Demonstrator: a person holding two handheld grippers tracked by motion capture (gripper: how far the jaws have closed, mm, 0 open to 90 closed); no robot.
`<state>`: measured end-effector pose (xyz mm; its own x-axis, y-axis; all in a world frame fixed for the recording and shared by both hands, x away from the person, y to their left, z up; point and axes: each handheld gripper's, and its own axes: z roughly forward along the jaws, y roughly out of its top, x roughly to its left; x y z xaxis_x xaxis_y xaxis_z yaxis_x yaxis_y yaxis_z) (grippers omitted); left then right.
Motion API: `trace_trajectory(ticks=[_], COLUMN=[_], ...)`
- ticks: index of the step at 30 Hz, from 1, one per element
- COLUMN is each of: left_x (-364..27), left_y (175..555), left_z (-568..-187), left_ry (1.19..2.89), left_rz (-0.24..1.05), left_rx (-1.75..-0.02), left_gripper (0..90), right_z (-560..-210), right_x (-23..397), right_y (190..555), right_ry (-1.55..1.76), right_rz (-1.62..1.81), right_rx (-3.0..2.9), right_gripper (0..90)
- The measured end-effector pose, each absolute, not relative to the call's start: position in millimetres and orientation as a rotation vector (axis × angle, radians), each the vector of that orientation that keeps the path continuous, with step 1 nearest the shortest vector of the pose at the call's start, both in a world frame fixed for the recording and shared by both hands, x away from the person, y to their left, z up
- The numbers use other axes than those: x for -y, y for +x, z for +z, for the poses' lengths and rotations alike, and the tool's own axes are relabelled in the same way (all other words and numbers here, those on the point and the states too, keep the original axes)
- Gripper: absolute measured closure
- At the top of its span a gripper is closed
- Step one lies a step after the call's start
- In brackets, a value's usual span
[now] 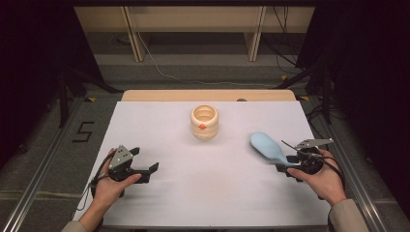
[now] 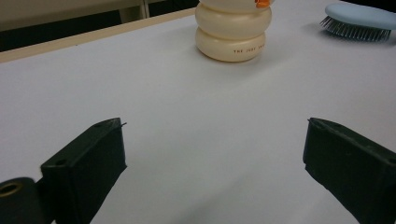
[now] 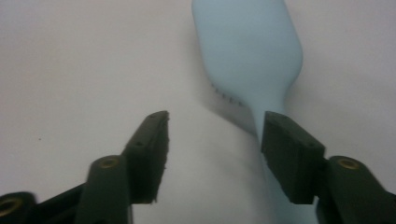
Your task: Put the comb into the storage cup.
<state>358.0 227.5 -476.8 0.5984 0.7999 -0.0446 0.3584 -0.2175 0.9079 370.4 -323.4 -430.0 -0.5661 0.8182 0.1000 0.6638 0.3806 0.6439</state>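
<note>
The brush (image 1: 267, 147) at the right is pale blue, its bristles (image 2: 355, 31) dark grey. The ringed jar (image 1: 204, 122) at the far middle is cream with an orange spot and small dark lettering. The table (image 1: 203, 193) is white with a tan far edge. Both grippers are black.

White table (image 1: 159, 193): cream ringed jar (image 1: 204, 122), light-blue hairbrush (image 1: 267, 147).

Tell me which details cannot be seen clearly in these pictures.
- Brush handle end: right gripper view, cut off by the bottom edge beside one jaw.
- Brush bristles: high view, hidden under its back.
- Print on the cream holder: left gripper view, too small.
- Holder's inside: high view, too small and dim.
</note>
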Motion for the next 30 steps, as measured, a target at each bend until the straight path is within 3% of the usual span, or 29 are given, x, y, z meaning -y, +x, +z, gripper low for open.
trace_trajectory(ticks=[3, 5, 14, 24, 30], left_x=[-227.7, -228.3, -228.1, -229.4, -229.6], left_y=[358.0, 358.1, 358.5, 358.5, 358.4], left_z=[-476.7, -476.8, -477.2, -477.3, -477.2], left_ry=[1.813, 1.811, 1.812, 1.808, 1.805], left_rz=[0.546, 0.545, 0.546, 0.548, 0.550], left_rx=[-0.941, -0.945, -0.949, -0.953, -0.956], left_gripper=[5.3, 5.3, 5.3, 5.3, 5.3], right_z=[-427.0, -424.1, -416.8, -417.0, -422.9], right_x=[322.8, 322.5, 324.7, 323.5, 329.1], right_y=[369.5, 369.7, 372.0, 384.7, 396.3], right_ry=[1.276, 1.231, 1.174, 1.142, 1.166], right_rz=[0.979, 0.991, 0.983, 0.890, 0.812], right_rx=[-2.390, -2.354, -2.337, -2.364, -2.377], right_gripper=[30.8, 19.6, 8.4, 0.6, 0.4])
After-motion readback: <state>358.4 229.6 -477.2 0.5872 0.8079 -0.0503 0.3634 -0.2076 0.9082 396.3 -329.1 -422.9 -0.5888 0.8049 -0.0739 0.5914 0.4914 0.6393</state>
